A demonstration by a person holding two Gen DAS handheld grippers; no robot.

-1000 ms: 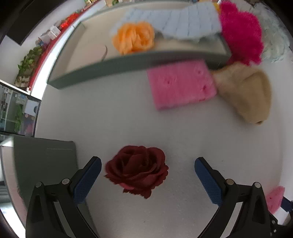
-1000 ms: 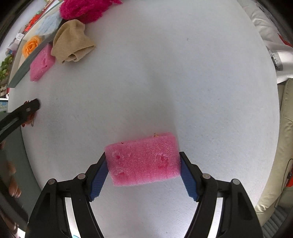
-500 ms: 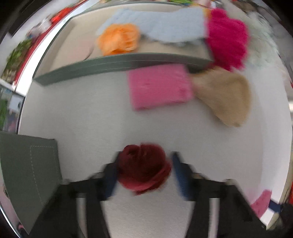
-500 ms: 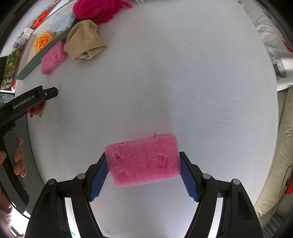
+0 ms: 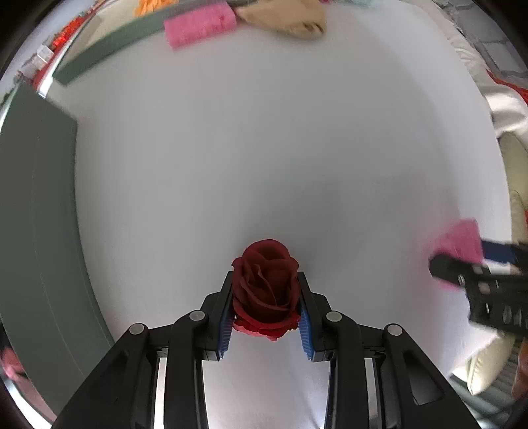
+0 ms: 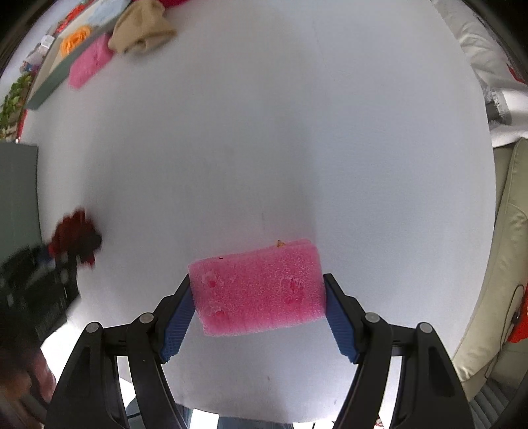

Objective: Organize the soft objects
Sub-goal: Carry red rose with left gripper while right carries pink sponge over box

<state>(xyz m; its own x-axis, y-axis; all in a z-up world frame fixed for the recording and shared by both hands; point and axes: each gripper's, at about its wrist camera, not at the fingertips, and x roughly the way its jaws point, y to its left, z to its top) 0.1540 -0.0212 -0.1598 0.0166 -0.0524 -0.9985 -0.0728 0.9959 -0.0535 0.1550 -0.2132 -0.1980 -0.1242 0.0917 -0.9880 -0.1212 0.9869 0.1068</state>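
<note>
White tabletop (image 6: 297, 132); left gripper (image 5: 265, 307) jaws pinch red rose (image 5: 265, 290), right gripper (image 6: 257, 310) jaws clamp pink sponge (image 6: 257, 287).

Two grippers are in view: the left gripper (image 5: 265, 316) and the right gripper (image 6: 257, 307). There are two pink foam blocks: one (image 6: 259, 290) between the right gripper's blue pads, another (image 6: 89, 62) at the far left of the bench (image 6: 297, 132), just beside the green tray (image 6: 49, 87). Two fabric roses show: one dark red rose (image 5: 265, 290) between the left gripper's pads and one orange rose (image 6: 76, 39) in the tray. One beige cloth (image 6: 142, 29) lies crumpled beside the far block. One tray is counted.
</note>
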